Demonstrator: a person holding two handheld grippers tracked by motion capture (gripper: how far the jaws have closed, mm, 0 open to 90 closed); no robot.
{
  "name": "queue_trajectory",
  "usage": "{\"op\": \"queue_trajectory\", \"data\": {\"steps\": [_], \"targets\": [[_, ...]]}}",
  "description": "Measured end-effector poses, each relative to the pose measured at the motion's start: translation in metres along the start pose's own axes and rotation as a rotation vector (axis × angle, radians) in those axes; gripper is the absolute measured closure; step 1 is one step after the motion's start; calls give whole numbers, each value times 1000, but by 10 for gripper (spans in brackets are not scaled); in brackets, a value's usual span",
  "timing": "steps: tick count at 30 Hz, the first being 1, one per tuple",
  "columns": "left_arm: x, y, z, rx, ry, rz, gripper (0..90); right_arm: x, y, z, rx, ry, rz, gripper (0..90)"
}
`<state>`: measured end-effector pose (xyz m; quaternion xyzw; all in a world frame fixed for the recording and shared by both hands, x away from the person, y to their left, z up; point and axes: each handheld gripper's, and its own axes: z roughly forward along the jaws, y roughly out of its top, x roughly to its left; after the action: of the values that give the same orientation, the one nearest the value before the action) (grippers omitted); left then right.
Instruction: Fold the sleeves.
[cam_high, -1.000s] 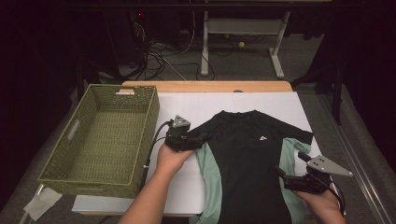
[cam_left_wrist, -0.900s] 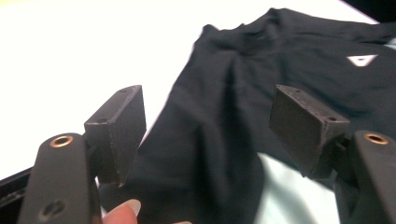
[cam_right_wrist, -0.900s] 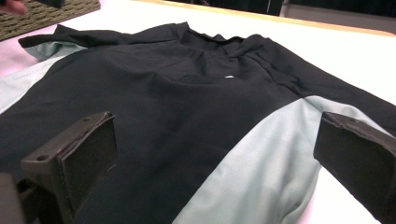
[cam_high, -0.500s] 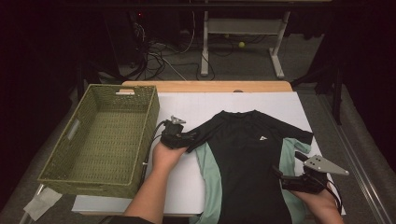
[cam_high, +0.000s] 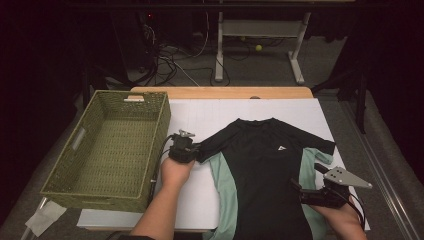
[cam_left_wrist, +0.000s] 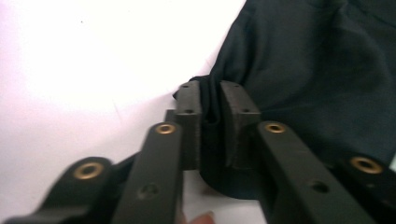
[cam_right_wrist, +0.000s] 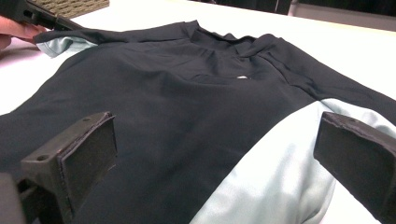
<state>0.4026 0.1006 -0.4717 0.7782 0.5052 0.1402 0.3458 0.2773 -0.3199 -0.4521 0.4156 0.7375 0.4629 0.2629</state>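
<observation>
Presently | left tongs just closed, clamped on shirt sleeve hem for folding | right tongs apart, straddling shirt's side, poised to grip

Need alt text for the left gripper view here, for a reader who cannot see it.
The left gripper has just closed its two black jaws, seen from close behind, on a fold of the black shirt's sleeve. The rest of the dark shirt spreads to the upper right over the white table.
</observation>
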Motion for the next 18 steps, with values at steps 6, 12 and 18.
{"op": "queue_trajectory", "data": {"steps": [6,12,18], "targets": [[-5,3,-10,-42,-18,2,792,-2,-1,-2,-5,-6,8,0],[-14,8,-24,-103,-56,0,791,-1,0,-2,-2,-7,5,0],[-34,15,-34,-134,-110,47,790,-1,-1,-2,-4,-8,4,0]]}}
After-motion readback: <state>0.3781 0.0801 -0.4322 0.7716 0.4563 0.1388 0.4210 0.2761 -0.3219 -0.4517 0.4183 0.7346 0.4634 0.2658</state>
